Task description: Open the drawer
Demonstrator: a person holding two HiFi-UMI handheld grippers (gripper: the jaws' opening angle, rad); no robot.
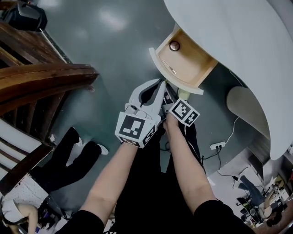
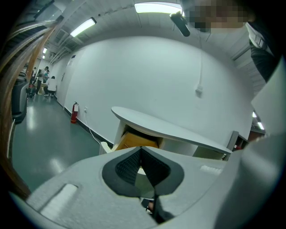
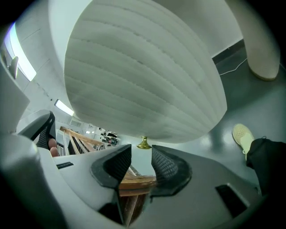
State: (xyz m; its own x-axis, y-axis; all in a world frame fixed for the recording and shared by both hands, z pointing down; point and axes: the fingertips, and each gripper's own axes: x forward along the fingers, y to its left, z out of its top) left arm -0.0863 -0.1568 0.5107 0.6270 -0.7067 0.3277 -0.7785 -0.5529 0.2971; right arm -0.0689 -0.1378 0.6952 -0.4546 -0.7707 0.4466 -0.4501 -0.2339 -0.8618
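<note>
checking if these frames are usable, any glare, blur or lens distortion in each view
Head view: sharp, the open drawer crisp, soft glare patches on the floor. Left gripper view: strong fisheye bending, dark corners, ceiling light blown out. Right gripper view: same fisheye curve, light strip at left overexposed.

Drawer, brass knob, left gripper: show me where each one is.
drawer [image 1: 190,64], head view, bare wooden bottom.
brass knob [image 3: 143,143], right gripper view, its flared base.
left gripper [image 2: 141,151], left gripper view, where its closed fingertips meet.
</note>
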